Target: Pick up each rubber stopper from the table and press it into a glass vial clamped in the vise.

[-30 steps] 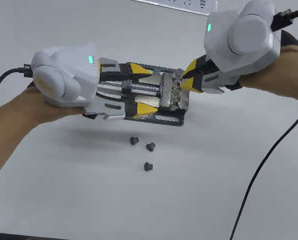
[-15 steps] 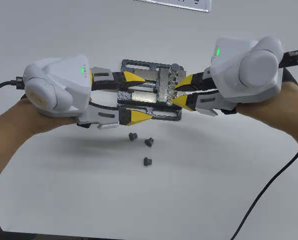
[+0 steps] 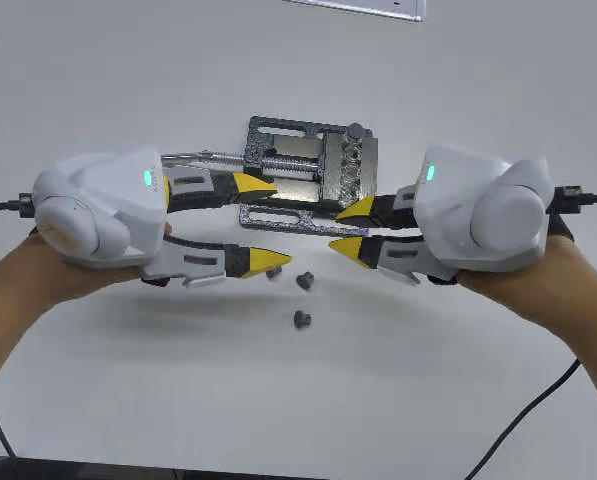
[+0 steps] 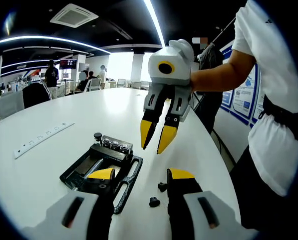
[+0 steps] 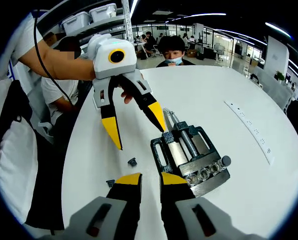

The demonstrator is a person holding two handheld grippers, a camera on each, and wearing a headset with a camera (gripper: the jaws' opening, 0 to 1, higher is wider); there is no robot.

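My L fingers (image 3: 248, 183) wide apart, R fingers (image 3: 360, 210) slightly apart, both empty. Rubber stoppers (image 3: 304, 281) just by my tips: prob. light, squashy, grippy; pinch across the wider head.

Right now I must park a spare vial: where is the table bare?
Bare table lies this side of the stoppers, and beyond the vise toward the power strip. Crowded between the left claw and right claw, over stoppers and vise.
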